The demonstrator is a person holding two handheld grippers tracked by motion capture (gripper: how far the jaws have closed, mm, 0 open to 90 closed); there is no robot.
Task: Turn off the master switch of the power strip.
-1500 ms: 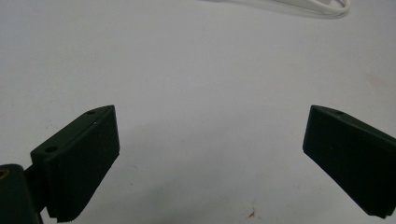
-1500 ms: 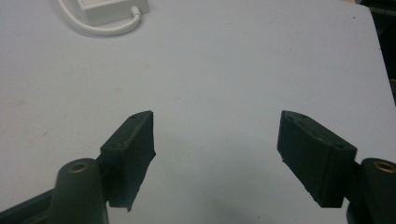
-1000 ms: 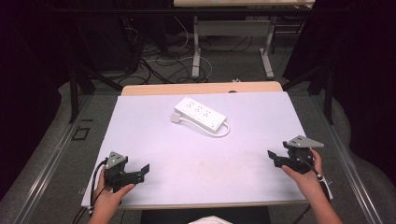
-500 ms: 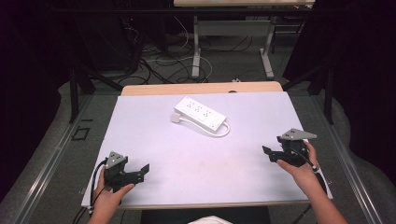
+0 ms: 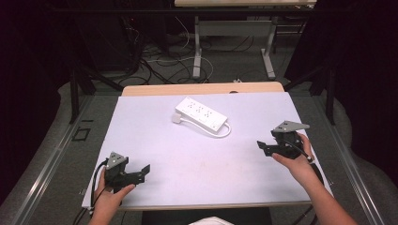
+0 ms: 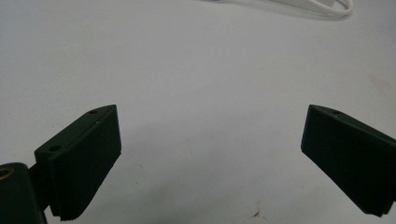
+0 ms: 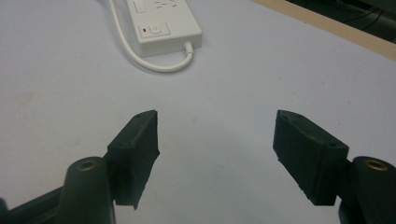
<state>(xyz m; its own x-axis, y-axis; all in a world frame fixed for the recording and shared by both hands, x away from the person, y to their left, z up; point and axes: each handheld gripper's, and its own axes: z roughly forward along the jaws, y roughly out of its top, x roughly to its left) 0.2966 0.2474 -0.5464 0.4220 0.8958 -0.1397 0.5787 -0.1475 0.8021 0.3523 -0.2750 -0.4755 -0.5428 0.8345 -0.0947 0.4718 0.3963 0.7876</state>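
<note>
Near table (image 5: 155, 123) edges, both grippers' jaws apart, power strip (image 5: 200, 114) far-centre, bare middle.

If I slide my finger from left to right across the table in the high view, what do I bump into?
Left gripper → power strip → right gripper, all on the white table.

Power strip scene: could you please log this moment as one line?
left gripper open, idle | right gripper open, facing power strip | strip untouched on table
</note>
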